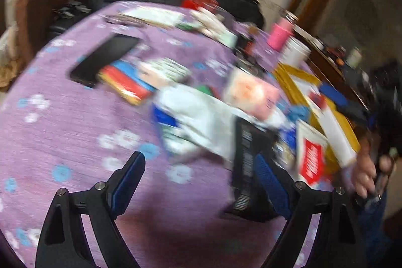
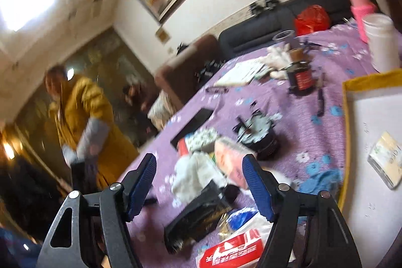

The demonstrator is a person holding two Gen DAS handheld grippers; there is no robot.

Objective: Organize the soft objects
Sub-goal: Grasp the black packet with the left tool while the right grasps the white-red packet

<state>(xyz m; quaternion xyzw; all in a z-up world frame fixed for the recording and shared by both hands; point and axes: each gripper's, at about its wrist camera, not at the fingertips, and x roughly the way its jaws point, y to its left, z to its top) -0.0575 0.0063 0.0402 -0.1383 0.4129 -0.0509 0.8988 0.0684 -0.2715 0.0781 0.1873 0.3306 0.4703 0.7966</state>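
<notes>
While both grippers' ribbed blue fingers (image 1: 130,182) gape empty, crumpled white cloth (image 2: 193,175) lies on purple tablecloth (image 1: 62,122).

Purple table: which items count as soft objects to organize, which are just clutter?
Job:
white cloth
blue cloth
pink tissue pack

Lying about:
phone
pink bottle
white jar
dark jar
black pouch

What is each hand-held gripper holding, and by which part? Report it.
Nothing. The left hand-held gripper is open above the purple cloth; the right hand-held gripper is open above the clutter, gripping nothing.
</notes>
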